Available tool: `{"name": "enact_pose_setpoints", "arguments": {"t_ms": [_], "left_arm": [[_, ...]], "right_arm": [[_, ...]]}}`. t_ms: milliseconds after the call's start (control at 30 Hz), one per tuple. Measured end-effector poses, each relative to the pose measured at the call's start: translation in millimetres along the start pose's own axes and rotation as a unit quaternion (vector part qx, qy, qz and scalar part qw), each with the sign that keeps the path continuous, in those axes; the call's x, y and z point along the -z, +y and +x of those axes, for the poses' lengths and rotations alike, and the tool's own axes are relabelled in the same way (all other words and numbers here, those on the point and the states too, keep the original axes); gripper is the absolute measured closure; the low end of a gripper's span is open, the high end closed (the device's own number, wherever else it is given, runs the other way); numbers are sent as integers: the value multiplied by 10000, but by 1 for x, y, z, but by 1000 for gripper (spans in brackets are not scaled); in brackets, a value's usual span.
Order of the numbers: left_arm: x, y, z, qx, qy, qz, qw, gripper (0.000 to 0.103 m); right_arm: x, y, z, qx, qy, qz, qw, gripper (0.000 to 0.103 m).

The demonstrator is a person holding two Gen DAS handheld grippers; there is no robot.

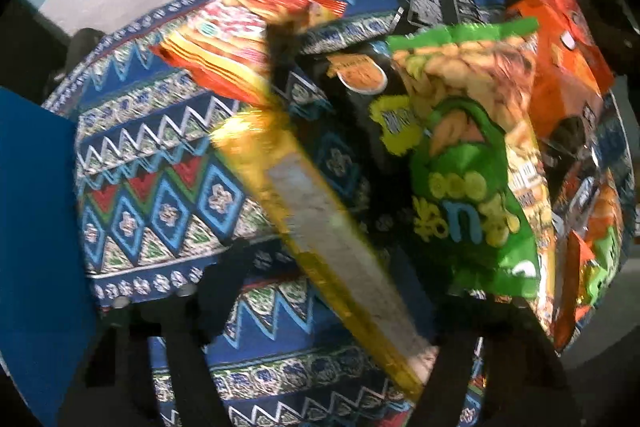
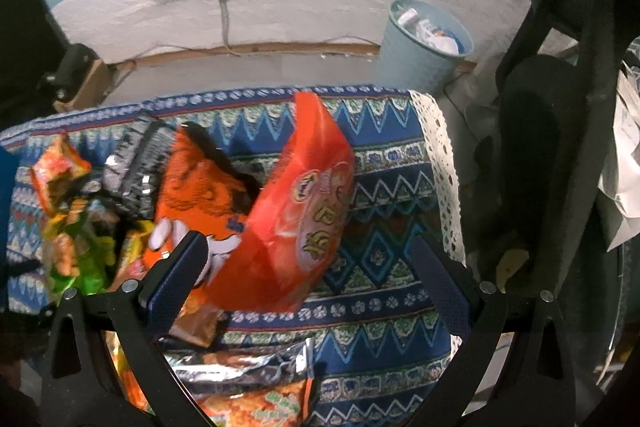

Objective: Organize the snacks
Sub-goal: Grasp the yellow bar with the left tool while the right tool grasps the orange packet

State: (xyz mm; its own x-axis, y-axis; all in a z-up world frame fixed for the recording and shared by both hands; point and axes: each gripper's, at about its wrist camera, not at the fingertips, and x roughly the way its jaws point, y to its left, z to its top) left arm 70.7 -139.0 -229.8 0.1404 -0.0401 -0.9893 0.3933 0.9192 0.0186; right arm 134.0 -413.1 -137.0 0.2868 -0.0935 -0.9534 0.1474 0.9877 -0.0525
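Snack bags lie heaped on a table under a patterned blue cloth (image 1: pixel 160 163). In the left wrist view a long yellow packet (image 1: pixel 320 219) runs slantwise between my left gripper's (image 1: pixel 336 291) fingers, blurred; the jaws stand wide. A green bag (image 1: pixel 472 163), an orange-yellow bag (image 1: pixel 240 39) and an orange bag (image 1: pixel 560 39) lie around it. In the right wrist view my right gripper (image 2: pixel 310 247) is open around a red-orange bag (image 2: pixel 304 211) that stands tilted between the fingers; the left fingertip (image 2: pixel 188 259) is beside it. An orange bag (image 2: pixel 196 195) lies behind.
A silver-black packet (image 2: pixel 140 163) and a silver foil bag (image 2: pixel 248 367) lie in the pile. A pale blue waste bin (image 2: pixel 424 43) stands beyond the table's far edge. A black chair (image 2: pixel 536 163) is at the right. A blue panel (image 1: pixel 36 227) is at the left.
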Motion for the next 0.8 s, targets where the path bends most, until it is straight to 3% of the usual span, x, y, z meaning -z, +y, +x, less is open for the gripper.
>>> {"name": "enact_pose_setpoints", "arguments": {"t_ms": [33,167,333,400,533,667,800], "left_arm": [[1,0,1,41,13,39,10000,43],[3,2,7,56,12,95,9999,49],[0,26,12,-101,108,202,9997,55],[-3,34,14,-205,116,186,9996,56],[-10,51,22,-155,145,-19,9998,54],[-11,62,36,-3,234,-108,9997,37],[-13,56,44,21,123,-83,9999,37]], "right_arm": [[0,-2,4,34,52,34,10000,3],[-2,-12,20,-16,315,285,9991,5],[5,-21,31,4,674,246,9974,37],[12,-23,33,55,806,171,9966,42],[18,-32,37,5,817,313,9962,41],[15,-36,46,-110,828,458,9955,41],[13,-31,61,-81,904,360,9952,42]]}}
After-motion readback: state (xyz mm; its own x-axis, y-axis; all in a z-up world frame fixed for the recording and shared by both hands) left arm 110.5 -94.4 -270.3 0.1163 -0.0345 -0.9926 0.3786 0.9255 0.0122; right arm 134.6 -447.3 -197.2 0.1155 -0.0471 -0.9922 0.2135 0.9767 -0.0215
